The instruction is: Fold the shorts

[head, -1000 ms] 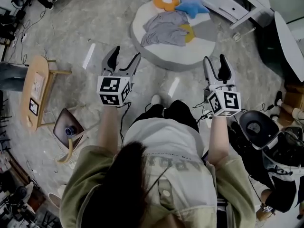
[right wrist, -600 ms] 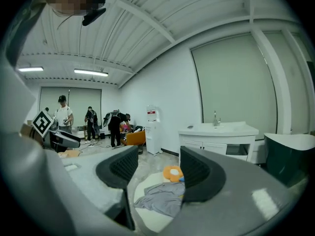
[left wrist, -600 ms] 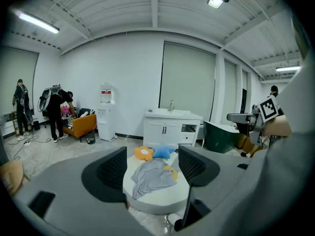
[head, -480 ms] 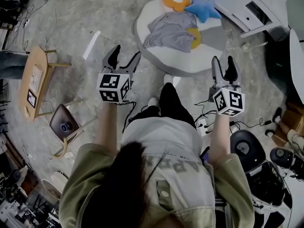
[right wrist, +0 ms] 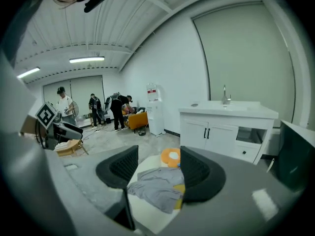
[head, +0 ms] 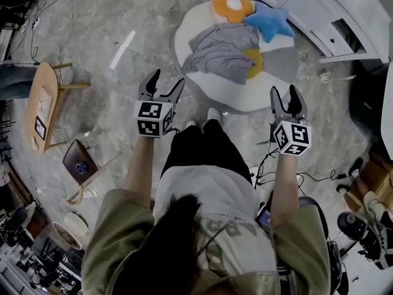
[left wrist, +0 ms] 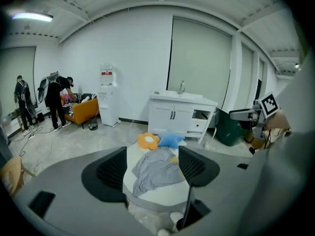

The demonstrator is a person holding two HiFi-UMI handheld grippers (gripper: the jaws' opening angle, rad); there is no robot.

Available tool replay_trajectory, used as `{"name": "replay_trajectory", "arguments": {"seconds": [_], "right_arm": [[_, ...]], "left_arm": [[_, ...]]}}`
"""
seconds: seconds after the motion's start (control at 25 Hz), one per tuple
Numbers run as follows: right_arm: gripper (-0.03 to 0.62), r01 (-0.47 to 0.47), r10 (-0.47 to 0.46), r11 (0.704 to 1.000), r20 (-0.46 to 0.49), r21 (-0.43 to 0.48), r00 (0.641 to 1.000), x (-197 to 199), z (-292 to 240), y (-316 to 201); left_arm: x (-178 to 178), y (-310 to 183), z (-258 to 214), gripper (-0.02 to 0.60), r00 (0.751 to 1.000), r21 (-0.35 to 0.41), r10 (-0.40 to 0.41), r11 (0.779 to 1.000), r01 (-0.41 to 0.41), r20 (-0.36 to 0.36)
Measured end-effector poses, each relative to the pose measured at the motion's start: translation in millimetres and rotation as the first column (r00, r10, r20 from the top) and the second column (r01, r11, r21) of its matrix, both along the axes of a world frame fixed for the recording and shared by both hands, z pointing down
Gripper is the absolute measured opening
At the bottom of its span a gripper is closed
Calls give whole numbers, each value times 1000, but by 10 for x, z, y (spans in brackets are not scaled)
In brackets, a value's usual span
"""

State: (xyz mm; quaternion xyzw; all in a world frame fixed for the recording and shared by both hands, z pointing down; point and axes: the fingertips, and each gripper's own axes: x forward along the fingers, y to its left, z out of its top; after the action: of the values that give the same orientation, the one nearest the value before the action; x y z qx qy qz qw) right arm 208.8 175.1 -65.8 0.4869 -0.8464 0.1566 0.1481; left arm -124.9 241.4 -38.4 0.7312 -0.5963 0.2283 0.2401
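Head view: crumpled grey shorts (head: 218,51) on round white pouf (head: 258,97); left tool (head: 167,78), right tool (head: 283,91) gape empty.

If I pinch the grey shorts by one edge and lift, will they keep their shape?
Probably not: the shorts lie crumpled in soft folds, so they will likely droop. They look thin, so they are probably light. One edge seems to overlap a yellow thing on the pad, which might drag along.

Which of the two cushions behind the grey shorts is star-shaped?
The blue cushion, nearest the white cabinet; the orange cushion is a flower.
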Motion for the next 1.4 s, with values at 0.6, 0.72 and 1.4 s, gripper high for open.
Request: {"name": "replay_trajectory", "arguments": {"seconds": [0.6,0.72,1.4], "right_arm": [[256,-56,-6,929,-165,-367,986,-55,3275,-181],[256,-29,-67,900,-204,-435,977,-89,4024,-83],[252,98,-370,829,-409,-551,834,-92,5994,-119]], "left_arm": [[-219,-494,3027,314,988,-383,155,914,-136,18],[-291,-412,3695,314,987,-446,158,886,-131,24],[-407,-417,5533,314,978,-489,208,855,-175,12]]}}
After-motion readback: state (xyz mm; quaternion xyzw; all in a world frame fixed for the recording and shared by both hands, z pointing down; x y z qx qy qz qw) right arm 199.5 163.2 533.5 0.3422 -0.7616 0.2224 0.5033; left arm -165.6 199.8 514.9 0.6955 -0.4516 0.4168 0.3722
